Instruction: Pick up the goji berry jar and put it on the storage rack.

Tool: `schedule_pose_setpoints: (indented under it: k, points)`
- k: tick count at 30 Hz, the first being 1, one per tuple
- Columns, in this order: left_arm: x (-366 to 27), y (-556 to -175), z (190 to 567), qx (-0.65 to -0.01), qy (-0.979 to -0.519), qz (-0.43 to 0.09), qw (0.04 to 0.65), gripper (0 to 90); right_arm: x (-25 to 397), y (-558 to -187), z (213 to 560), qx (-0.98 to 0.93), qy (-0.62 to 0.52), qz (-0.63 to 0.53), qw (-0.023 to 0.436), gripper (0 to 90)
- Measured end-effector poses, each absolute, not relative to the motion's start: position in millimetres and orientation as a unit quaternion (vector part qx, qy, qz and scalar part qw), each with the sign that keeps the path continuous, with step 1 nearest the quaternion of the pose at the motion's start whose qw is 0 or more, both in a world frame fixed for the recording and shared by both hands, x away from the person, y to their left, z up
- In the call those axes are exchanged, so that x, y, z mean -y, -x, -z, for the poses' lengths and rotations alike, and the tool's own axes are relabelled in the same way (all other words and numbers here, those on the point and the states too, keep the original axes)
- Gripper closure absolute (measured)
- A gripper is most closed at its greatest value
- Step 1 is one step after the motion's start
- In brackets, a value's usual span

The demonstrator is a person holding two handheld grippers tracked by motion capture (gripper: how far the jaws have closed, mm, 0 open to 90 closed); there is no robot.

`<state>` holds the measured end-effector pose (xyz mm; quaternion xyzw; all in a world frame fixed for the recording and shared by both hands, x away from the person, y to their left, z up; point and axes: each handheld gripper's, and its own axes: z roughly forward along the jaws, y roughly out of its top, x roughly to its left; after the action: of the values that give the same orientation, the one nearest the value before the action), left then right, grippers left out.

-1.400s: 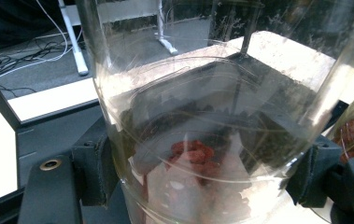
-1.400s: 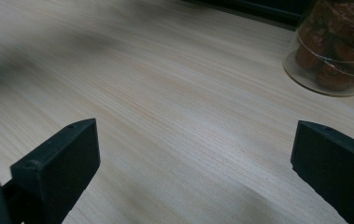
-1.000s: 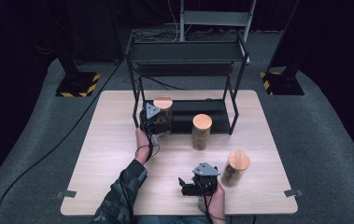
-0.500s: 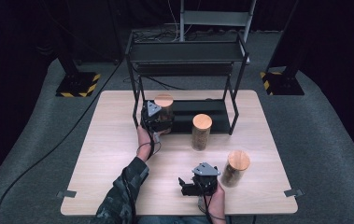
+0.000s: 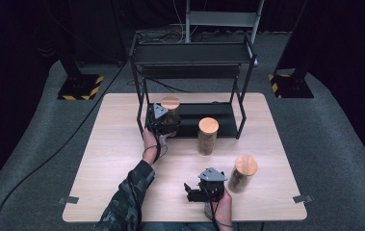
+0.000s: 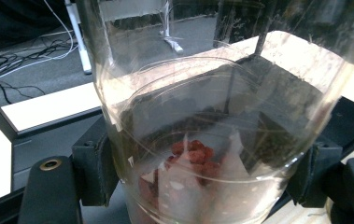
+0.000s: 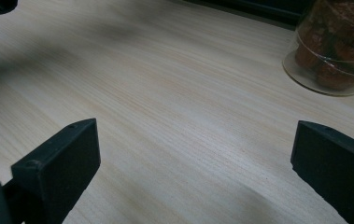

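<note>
The left gripper (image 5: 163,122) pinches the clear, wooden-lidded glass jar (image 6: 212,130) low on its wall. It looks rigid, slick and breakable, so a firm mid-wall hold seems safest. The right gripper's (image 5: 204,190) fingers are spread.

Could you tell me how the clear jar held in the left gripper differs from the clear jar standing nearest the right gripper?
The held wooden-lidded clear jar sits clamped between the left gripper jaws at the black metal rack; the near wooden-lidded jar stands free on the pale wooden table, beside the open right gripper. The held jar shows little red content; the near one looks fuller. Both are cylindrical.
</note>
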<state>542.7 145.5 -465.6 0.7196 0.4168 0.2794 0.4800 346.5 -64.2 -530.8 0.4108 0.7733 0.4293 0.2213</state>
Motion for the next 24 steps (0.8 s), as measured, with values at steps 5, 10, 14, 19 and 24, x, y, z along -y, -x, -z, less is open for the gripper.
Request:
schedule_pose_setpoints:
  k: [5, 10, 14, 19, 24]
  points:
    - [-146.2, -545.2, 466.8, -0.419, -0.72, -0.28, 0.477, 24.7, 64.2, -346.4, 530.8, -0.773, -0.411, -0.429, 0.221, 0.7]
    - [-147.3, -548.2, 469.4, -0.423, -0.72, -0.281, 0.474, 24.7, 64.2, -346.3, 530.7, -0.773, -0.411, -0.43, 0.222, 0.7]
    - [-147.9, -550.4, 472.5, -0.426, -0.72, -0.281, 0.47, 24.7, 64.1, -346.3, 530.7, -0.773, -0.411, -0.429, 0.222, 0.7]
    - [-147.1, -552.4, 474.8, -0.426, -0.721, -0.284, 0.466, 24.7, 64.1, -346.1, 530.7, -0.773, -0.411, -0.43, 0.223, 0.7]
    - [-146.3, -554.7, 476.6, -0.428, -0.721, -0.287, 0.463, 24.7, 64.0, -346.1, 530.7, -0.773, -0.411, -0.43, 0.223, 0.7]
